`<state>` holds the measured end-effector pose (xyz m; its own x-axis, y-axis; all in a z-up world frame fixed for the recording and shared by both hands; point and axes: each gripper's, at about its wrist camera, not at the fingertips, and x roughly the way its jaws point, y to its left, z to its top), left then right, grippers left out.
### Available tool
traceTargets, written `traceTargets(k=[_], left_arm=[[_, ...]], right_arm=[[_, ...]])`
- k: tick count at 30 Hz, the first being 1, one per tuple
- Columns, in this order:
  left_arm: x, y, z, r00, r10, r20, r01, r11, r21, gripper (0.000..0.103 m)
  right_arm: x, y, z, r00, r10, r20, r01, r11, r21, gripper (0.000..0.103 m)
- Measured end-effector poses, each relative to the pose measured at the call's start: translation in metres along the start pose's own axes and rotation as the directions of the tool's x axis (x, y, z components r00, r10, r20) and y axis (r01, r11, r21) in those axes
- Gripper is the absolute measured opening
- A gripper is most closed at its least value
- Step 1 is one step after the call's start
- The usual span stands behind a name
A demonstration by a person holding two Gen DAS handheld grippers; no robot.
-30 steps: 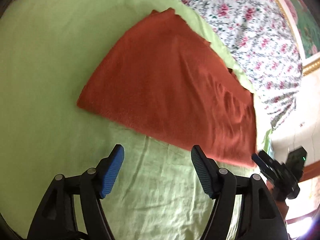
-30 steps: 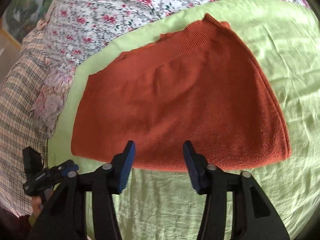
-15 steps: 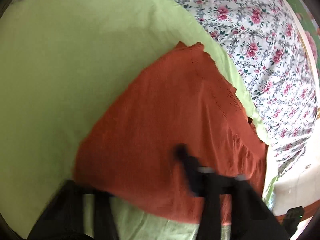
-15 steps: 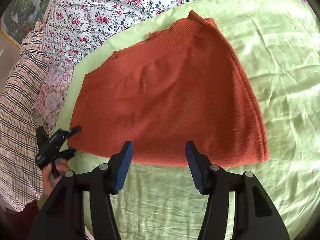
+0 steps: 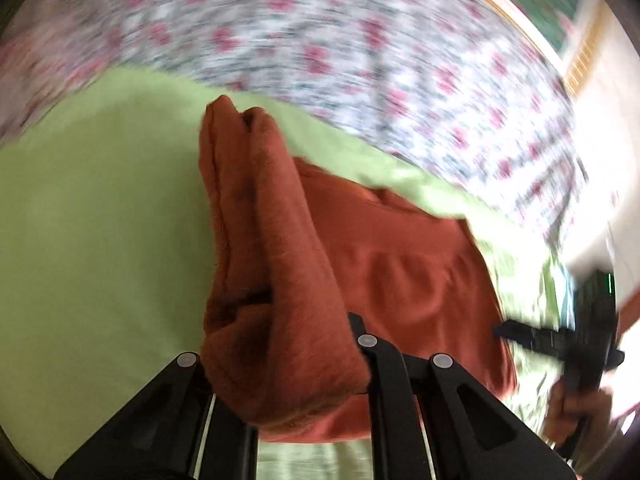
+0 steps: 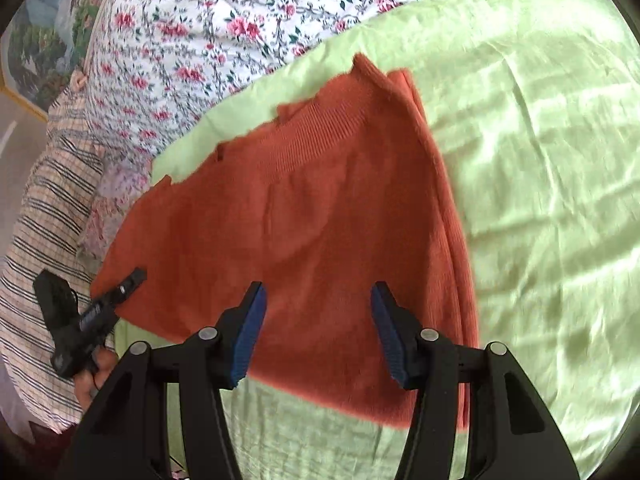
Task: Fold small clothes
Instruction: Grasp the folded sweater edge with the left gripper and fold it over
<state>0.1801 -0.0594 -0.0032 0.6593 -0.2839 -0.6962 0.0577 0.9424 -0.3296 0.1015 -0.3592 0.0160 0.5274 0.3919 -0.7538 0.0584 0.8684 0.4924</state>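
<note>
A rust-orange knitted garment lies folded on a light green sheet. In the left wrist view my left gripper is shut on the garment's left edge, which rises as a thick fold between the jaws and hides the pads. The rest of the garment lies flat to the right. My right gripper is open, its blue pads hovering over the garment's near edge. The left gripper also shows in the right wrist view at the garment's left corner.
A floral quilt lies beyond the green sheet, and a plaid cloth at its left. The right gripper and hand show in the left wrist view at the right. A framed picture hangs behind.
My left gripper has moved onto the garment's left edge, closed on it and lifted it into a fold. My right gripper has moved forward over the near edge, still open.
</note>
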Motion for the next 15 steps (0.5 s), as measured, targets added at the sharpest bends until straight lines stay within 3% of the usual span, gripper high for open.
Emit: traceTargets(k=[4, 6, 7, 12, 15], left_arm=[[0.03, -0.055, -0.025, 0.997, 0.054, -0.051, -0.04, 0.967, 0.251, 0.009], [0.044, -0.065, -0.038, 0.993, 0.088, -0.074, -0.059, 0.943, 0.328, 0.009], [0.054, -0.07, -0.047, 0.989, 0.123, -0.086, -0.081, 0.92, 0.383, 0.009], [0.062, -0.075, -0.062, 0.983, 0.172, -0.069, -0.117, 0.866, 0.486, 0.009], [0.063, -0.079, -0.065, 0.979, 0.197, -0.059, -0.138, 0.84, 0.524, 0.009]], right_arm=[[0.013, 0.008, 0.028, 0.995, 0.098, -0.029, -0.098, 0.995, 0.001, 0.056], [0.03, 0.013, 0.042, 0.981, 0.179, -0.072, -0.178, 0.984, 0.03, 0.063], [0.041, 0.015, 0.048, 0.973, 0.209, -0.097, -0.205, 0.978, 0.047, 0.072], [0.11, 0.044, 0.072, 0.939, 0.262, -0.225, -0.257, 0.965, 0.05, 0.075], [0.146, 0.064, 0.087, 0.932, 0.263, -0.251, -0.262, 0.964, 0.035, 0.075]])
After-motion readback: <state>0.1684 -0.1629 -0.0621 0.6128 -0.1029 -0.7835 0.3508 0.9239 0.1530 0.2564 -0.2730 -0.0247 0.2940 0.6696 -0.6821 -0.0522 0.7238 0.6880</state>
